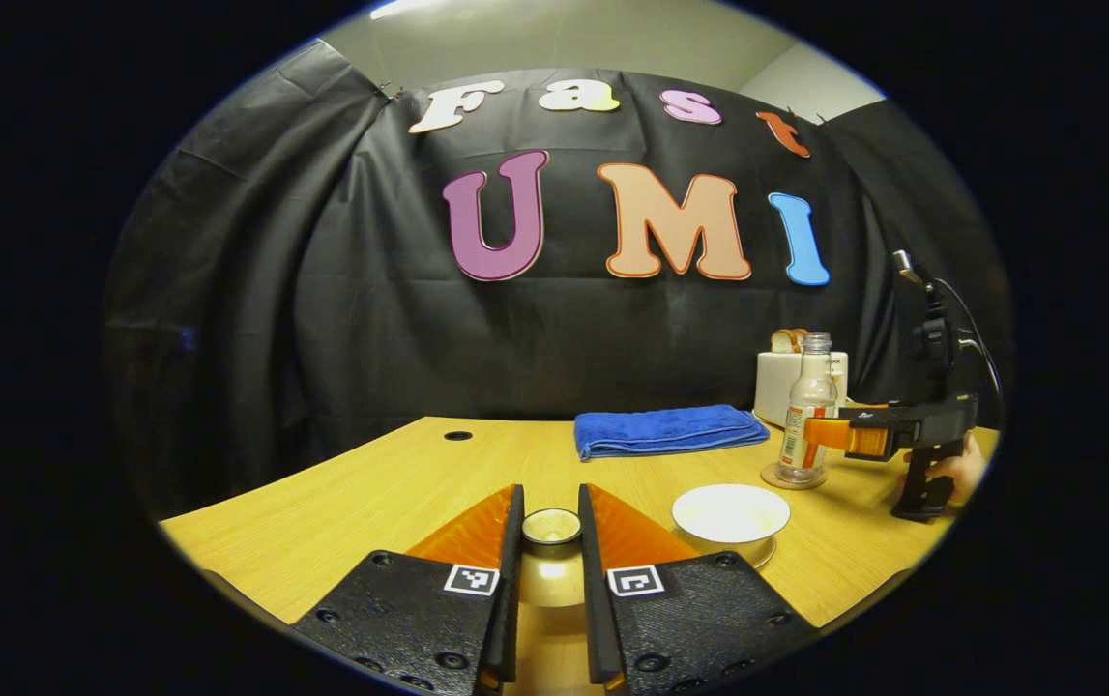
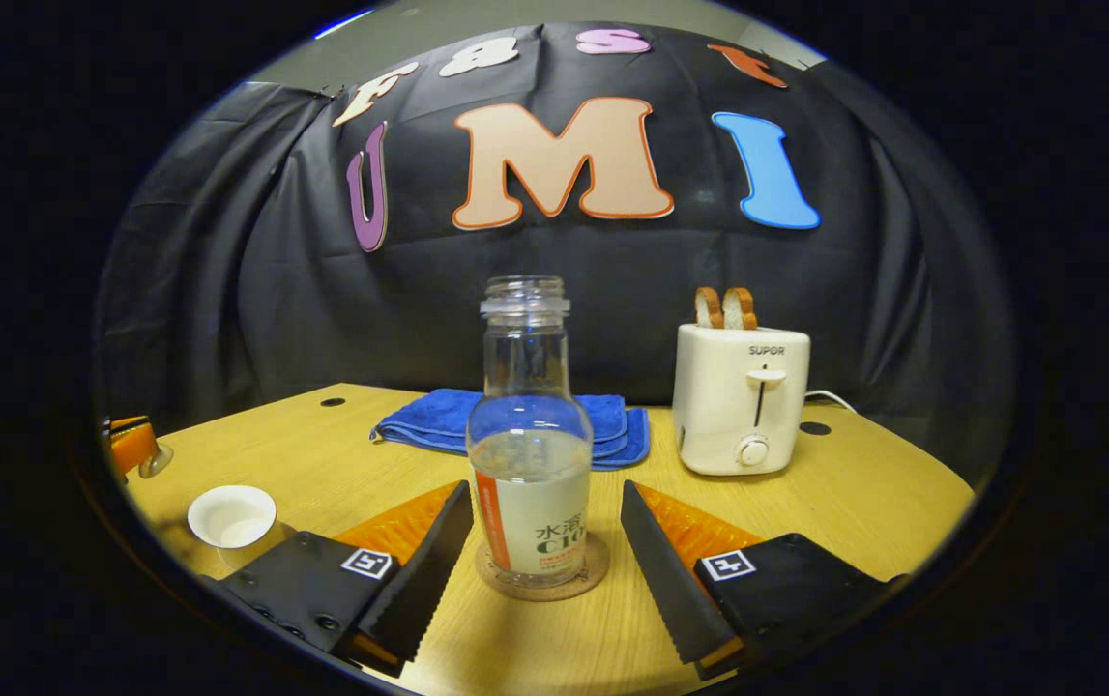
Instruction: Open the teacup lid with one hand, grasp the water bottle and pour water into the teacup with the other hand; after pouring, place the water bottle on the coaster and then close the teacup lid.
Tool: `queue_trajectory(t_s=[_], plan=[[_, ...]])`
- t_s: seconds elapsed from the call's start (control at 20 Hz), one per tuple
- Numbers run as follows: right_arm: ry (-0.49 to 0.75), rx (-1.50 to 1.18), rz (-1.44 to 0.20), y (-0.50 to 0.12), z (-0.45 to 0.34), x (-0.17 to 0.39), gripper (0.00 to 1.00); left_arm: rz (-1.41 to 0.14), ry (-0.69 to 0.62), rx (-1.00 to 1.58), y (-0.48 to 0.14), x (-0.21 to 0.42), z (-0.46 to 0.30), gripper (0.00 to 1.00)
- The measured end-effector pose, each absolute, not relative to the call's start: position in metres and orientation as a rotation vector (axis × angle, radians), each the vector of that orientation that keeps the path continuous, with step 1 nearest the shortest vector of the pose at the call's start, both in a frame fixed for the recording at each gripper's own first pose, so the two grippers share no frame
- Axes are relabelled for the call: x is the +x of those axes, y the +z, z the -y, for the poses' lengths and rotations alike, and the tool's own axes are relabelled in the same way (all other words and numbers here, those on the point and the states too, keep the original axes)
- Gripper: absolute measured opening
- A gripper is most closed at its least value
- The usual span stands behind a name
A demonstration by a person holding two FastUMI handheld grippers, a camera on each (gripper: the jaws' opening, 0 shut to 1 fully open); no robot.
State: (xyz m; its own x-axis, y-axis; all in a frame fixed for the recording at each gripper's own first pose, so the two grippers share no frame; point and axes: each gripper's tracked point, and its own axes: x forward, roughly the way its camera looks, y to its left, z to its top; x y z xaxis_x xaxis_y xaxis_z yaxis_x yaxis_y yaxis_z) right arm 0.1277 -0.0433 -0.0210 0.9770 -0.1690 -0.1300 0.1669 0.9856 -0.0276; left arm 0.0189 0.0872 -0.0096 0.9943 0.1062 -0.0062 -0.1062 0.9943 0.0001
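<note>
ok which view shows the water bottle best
The right gripper view: the water bottle stands close and centred on its coaster, between the open right claw fingers, with its open neck and water level plain. The left gripper view shows it small and far right, partly behind the right claw.

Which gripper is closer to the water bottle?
Right. The right gripper has its open fingers on either side of the water bottle on the coaster. The left gripper is across the table, holding the teacup lid.

Wooden table (image 2: 863, 503): towel (image 2: 438, 416), toaster (image 2: 743, 401), coaster (image 2: 593, 575), teacup (image 2: 231, 517).
</note>
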Motion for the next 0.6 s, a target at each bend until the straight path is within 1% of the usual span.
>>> queue_trajectory(t_s=[0.05, 0.15, 0.2, 0.25, 0.35, 0.4, 0.6], plan=[[-0.175, -0.020, -0.114, -0.018, 0.045, 0.122, 1.00, -0.006, 0.094, 0.001, -0.009, 0.023, -0.081, 0.26], [-0.186, -0.018, -0.081, -0.012, 0.050, 0.110, 0.99, -0.008, 0.067, 0.000, -0.010, 0.032, -0.070, 0.26], [-0.188, -0.016, -0.068, -0.010, 0.051, 0.105, 0.94, -0.008, 0.052, -0.001, -0.010, 0.036, -0.064, 0.26], [-0.189, -0.015, -0.056, -0.008, 0.052, 0.100, 0.98, -0.010, 0.038, -0.001, -0.010, 0.041, -0.058, 0.26], [-0.207, -0.018, -0.018, -0.002, 0.057, 0.089, 0.98, -0.012, 0.009, -0.002, -0.010, 0.048, -0.045, 0.26], [-0.221, -0.019, 0.001, 0.003, 0.060, 0.084, 1.00, -0.013, -0.005, -0.002, -0.010, 0.052, -0.039, 0.26], [-0.227, -0.018, -0.005, 0.001, 0.064, 0.070, 0.98, -0.008, -0.067, -0.001, -0.009, 0.064, -0.011, 0.27]])
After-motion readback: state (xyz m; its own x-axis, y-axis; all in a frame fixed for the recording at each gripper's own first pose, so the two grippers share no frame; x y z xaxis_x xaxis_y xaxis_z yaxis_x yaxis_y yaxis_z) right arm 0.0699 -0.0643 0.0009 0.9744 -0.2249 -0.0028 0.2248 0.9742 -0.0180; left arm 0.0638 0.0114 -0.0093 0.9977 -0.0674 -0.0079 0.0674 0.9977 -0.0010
